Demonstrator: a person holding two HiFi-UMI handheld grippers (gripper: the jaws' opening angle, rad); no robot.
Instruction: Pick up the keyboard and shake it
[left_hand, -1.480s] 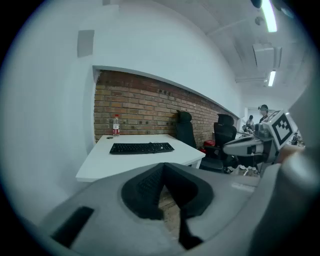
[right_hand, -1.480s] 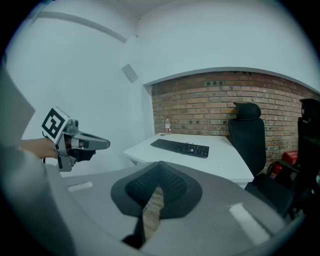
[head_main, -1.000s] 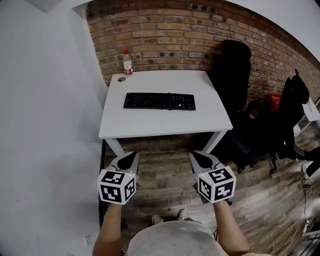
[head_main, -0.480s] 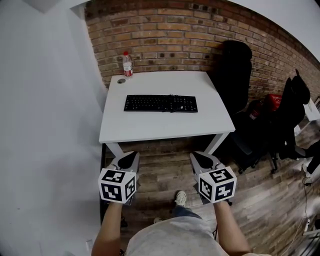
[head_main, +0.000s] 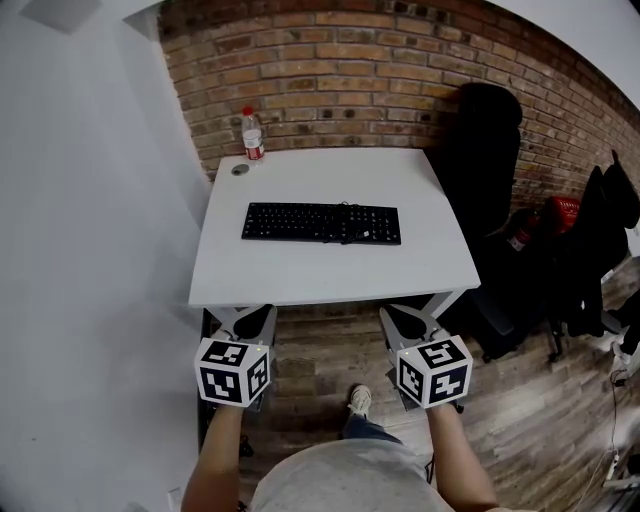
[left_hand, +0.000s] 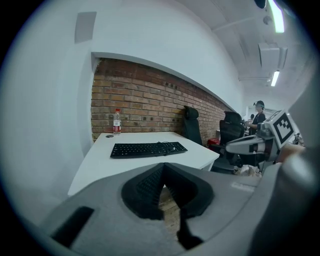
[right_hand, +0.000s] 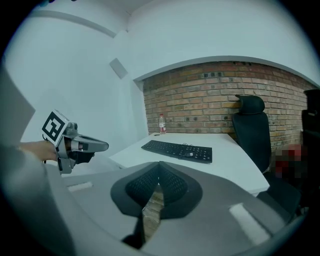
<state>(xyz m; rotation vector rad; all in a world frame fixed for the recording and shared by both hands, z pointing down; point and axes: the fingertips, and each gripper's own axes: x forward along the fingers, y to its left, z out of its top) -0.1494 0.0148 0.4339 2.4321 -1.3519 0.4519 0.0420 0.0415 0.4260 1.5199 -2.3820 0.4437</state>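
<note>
Pressing ribbed jaws together, left gripper (head_main: 255, 322) and right gripper (head_main: 404, 320) face the slim black keyboard (head_main: 320, 223).

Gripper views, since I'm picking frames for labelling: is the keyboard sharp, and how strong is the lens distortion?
Left gripper view: strong fisheye, dark vignetted corners, red brick wall bowed, black rectangular keyboard fairly sharp. Right gripper view: same bowing, keyboard sharp. Head view: wall also curves, even light.

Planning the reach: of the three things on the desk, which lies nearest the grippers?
The black keyboard; the bottle and small round object sit farther back, in the left corner.
</note>
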